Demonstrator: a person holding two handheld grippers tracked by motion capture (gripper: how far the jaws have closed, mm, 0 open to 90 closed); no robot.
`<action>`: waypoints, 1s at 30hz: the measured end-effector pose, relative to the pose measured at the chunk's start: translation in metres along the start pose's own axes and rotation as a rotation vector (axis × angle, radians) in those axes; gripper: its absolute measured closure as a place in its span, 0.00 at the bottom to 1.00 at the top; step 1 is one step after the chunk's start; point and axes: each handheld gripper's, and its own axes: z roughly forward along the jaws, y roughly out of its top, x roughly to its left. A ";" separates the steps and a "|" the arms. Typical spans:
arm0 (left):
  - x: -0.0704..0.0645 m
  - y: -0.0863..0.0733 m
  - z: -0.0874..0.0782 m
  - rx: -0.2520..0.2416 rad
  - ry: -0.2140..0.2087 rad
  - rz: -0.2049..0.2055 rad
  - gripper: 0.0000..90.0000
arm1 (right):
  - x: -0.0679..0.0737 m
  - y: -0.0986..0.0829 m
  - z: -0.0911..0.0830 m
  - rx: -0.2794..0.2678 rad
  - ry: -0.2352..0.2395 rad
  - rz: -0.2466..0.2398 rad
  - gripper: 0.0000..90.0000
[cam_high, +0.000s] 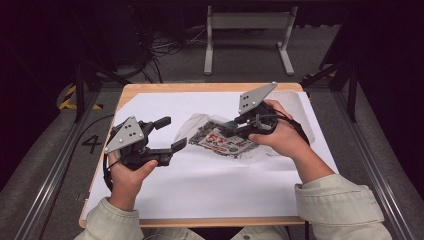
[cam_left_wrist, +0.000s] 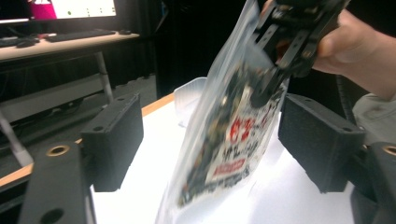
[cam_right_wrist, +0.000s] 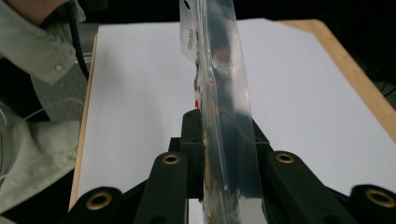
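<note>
Sleeves: pale cloth cuffs come in over the near edge of the worktop, one on each forearm.
Left gripper: held in the person's left hand above the left part of the worktop, nearer the left edge than the middle; its fingers stand wide apart with nothing between them in the high view.
Left gripper view: the two black pads are spread, and the bag hangs in the gap between them, touching neither as far as I can tell.
Right gripper: held in the right hand, above the middle of the worktop, toward the far edge; its fingers are closed on the bag.
Right gripper view: the fingers pinch the clear film edge-on from both sides.
Bag: a clear plastic bag with a dark printed pack inside, red and white lettering on it; it lies tilted, its right end raised in the right gripper, its left end toward the left gripper.
White sheet: covers most of the worktop under both grippers.
Worktop: light wood, showing as a strip along the far, left and near edges.
Second clear bag: lies flat on the sheet near the right edge, partly under the right hand.
</note>
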 end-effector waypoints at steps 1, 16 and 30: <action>0.001 0.000 -0.001 -0.003 0.007 -0.002 0.23 | 0.000 0.000 -0.004 -0.023 -0.014 0.003 0.84; 0.017 -0.012 -0.008 0.017 0.060 -0.060 0.21 | -0.005 -0.008 -0.038 -0.261 -0.192 0.060 0.84; 0.027 -0.023 -0.010 0.050 0.082 -0.090 0.21 | -0.012 -0.035 -0.066 -0.474 -0.367 0.137 0.84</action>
